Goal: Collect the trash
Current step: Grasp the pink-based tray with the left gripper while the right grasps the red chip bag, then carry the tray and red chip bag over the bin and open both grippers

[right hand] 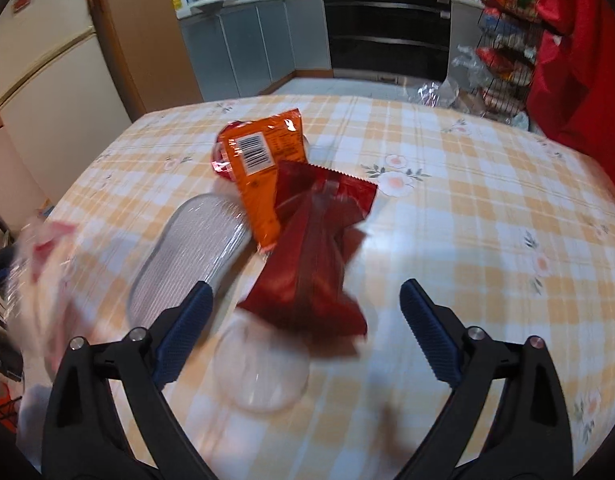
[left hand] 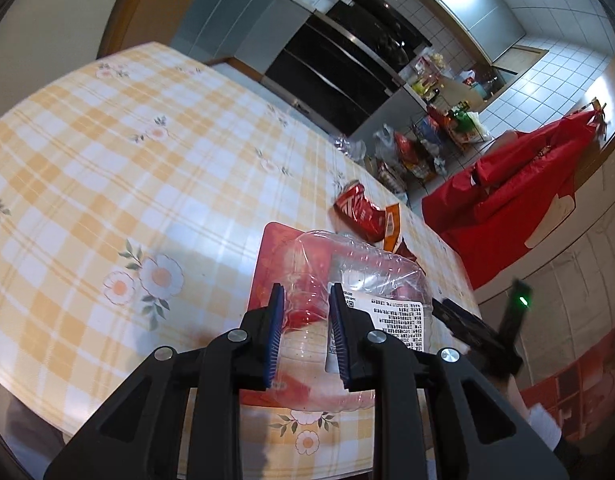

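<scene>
Holding clear bottle point(left hand: 347, 276), left tool point(left hand: 305, 330) clamps it above desk point(left hand: 107, 168). Right tool point(right hand: 307, 328) gapes empty over red wrapper point(right hand: 311, 264); orange wrapper point(right hand: 263, 176), tray point(right hand: 187, 252), lid point(right hand: 263, 372) uncollected.

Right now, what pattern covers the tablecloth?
Yellow-and-white checks with flowers on the tablecloth, clearest in the right wrist view.

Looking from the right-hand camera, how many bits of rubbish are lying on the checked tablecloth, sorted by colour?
Orange: 1, the orange wrapper with a barcode.
Red: 2, the dark red wrapper and the shiny red packet behind the orange one.
Clear plastic: 2, the oblong tray and the round lid.
Total: 5
</scene>
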A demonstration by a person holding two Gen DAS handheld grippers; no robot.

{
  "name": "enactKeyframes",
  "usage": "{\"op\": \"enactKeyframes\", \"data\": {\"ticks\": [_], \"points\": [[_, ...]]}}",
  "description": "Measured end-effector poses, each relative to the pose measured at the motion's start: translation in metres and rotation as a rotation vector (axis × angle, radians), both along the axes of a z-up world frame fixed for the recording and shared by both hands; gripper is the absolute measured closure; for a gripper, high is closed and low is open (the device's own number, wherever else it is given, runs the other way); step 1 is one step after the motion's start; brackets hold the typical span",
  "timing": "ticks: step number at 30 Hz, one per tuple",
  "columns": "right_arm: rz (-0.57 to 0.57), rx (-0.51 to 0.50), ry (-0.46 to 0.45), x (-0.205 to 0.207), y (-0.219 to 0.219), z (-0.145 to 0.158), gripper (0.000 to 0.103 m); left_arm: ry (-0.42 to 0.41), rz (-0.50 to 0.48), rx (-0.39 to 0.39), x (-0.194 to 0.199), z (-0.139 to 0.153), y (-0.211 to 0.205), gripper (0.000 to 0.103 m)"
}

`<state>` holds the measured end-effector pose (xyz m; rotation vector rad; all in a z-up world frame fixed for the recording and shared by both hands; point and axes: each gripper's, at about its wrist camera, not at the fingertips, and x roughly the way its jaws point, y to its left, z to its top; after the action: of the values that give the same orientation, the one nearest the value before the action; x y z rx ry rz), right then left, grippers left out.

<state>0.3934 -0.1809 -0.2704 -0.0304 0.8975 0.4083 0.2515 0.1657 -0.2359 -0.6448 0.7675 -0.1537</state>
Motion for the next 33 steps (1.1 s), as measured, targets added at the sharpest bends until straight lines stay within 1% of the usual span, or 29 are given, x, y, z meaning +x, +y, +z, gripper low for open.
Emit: {"op": "enactKeyframes", "data": {"ticks": [2, 4, 5, 6, 7, 8, 9, 10, 12, 14, 18, 21, 25, 29, 33], "points": [[-0.017, -0.002, 0.029, 0.019, 0.005, -0.007, 0.013, -0.011, 0.016, 0.011, -0.004, 0.006, 0.003, 0.08], [-0.037, 0.019, 0.059, 0.034, 0.007, -0.012, 0.015, -0.017, 0.023, 0.015, -0.007, 0.009, 0.006, 0.08], [-0.051, 0.036, 0.078, 0.039, 0.008, -0.015, 0.02, -0.021, 0.027, 0.022, -0.008, 0.011, 0.007, 0.08], [-0.06, 0.048, 0.091, 0.042, 0.008, -0.017, 0.023, -0.025, 0.029, 0.027, -0.009, 0.012, 0.008, 0.08], [-0.071, 0.066, 0.118, 0.046, 0.007, -0.02, 0.033, -0.028, 0.029, 0.031, -0.011, 0.014, 0.008, 0.08], [-0.076, 0.073, 0.138, 0.047, 0.007, -0.023, 0.054, -0.03, 0.03, 0.033, -0.013, 0.015, 0.008, 0.08], [-0.078, 0.077, 0.158, 0.048, 0.006, -0.025, 0.059, -0.032, 0.029, 0.035, -0.014, 0.016, 0.008, 0.08], [-0.087, 0.085, 0.165, 0.046, 0.004, -0.023, 0.06, -0.034, 0.029, 0.038, -0.015, 0.017, 0.008, 0.08], [-0.097, 0.108, 0.138, 0.039, 0.0, -0.015, 0.067, -0.043, 0.027, 0.045, -0.018, 0.021, 0.008, 0.08], [-0.102, 0.11, 0.103, 0.03, -0.006, -0.003, 0.069, -0.049, 0.024, 0.049, -0.022, 0.024, 0.006, 0.08], [-0.095, 0.131, 0.042, 0.01, -0.017, 0.023, 0.07, -0.065, 0.012, 0.065, -0.03, 0.032, 0.0, 0.08], [-0.077, 0.15, -0.009, -0.015, -0.025, 0.046, 0.07, -0.075, -0.002, 0.072, -0.039, 0.037, -0.007, 0.08], [-0.048, 0.173, -0.067, -0.059, -0.034, 0.071, 0.07, -0.085, -0.036, 0.083, -0.055, 0.044, -0.022, 0.08], [-0.034, 0.189, -0.104, -0.103, -0.043, 0.087, 0.07, -0.088, -0.082, 0.098, -0.073, 0.047, -0.039, 0.079], [-0.04, 0.213, -0.135, -0.146, -0.053, 0.097, 0.07, -0.075, -0.116, 0.077, -0.094, 0.042, -0.056, 0.079]]}}
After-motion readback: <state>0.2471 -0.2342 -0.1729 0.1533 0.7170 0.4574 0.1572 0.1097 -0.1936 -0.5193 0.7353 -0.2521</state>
